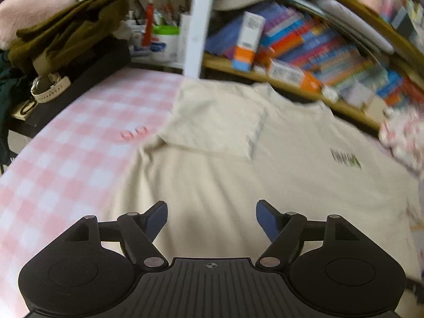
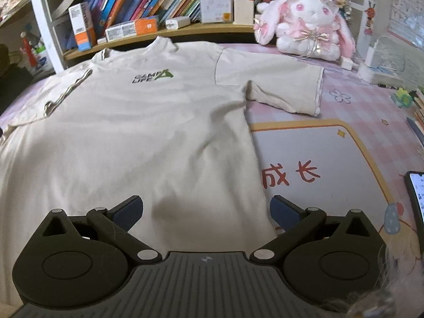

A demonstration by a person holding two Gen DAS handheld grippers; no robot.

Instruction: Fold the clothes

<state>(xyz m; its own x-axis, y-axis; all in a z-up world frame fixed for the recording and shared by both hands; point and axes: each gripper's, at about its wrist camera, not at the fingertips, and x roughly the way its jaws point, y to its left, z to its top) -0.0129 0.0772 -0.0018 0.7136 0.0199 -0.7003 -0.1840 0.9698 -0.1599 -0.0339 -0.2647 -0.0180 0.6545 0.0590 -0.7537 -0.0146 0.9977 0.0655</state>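
A cream T-shirt (image 2: pixel 148 137) with a small green and black chest logo lies flat, front up, on a pink checked table cover. In the left wrist view its left sleeve (image 1: pixel 220 116) is folded inward onto the chest. The right sleeve (image 2: pixel 286 84) still lies spread out to the side. My left gripper (image 1: pixel 212 218) hovers open over the shirt's lower body with nothing between its fingers. My right gripper (image 2: pixel 206 212) is open above the shirt's lower right edge, its right finger over the mat beside the hem.
Bookshelves (image 2: pixel 164 2) packed with books and boxes run along the back. A pink plush rabbit (image 2: pixel 307 18) sits at the back right, with a phone (image 2: pixel 417 198) at the right edge. An olive garment (image 1: pixel 69 29) and a watch (image 1: pixel 49 87) lie on a black box at left.
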